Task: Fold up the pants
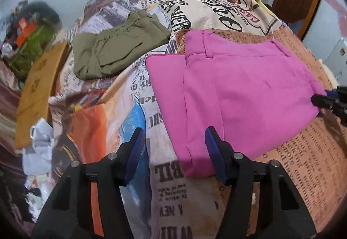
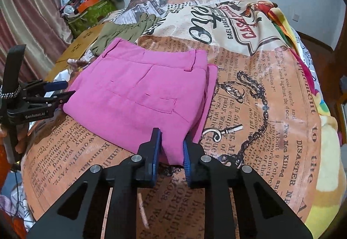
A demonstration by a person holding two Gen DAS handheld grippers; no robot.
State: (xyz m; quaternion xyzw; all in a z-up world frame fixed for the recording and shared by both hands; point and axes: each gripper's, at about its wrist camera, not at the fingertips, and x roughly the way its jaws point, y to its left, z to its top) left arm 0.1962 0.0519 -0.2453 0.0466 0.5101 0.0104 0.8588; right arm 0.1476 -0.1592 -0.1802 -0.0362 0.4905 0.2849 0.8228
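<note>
A: Where do the folded bright-pink fabric pants (image 2: 141, 95) lie?
B: Flat on the newspaper-print bedspread (image 2: 260, 108), waistband and belt loops at the far edge, a stitched back pocket facing up. An olive-green gathered garment (image 1: 117, 54) sits beyond them on the same cover, apart from the pink cloth.

A: Right gripper (image 2: 172, 148)?
B: Black frame, blue pads. Fingers drawn in close on the near edge of the pink pants; a fold of pink cloth is pinched between the pads.

A: Left gripper (image 1: 174, 145)?
B: Fingers apart. Its right fingertip overlaps the near corner of the pants; the left one stands over bare bedspread. From the right wrist view its tips (image 2: 65, 91) bracket the pants' side edge, though I cannot tell whether they touch it.

A: Surroundings?
B: Tan cardboard box (image 1: 36, 91) at the bed's edge, cluttered pile (image 2: 91, 7) by a pale wall.
</note>
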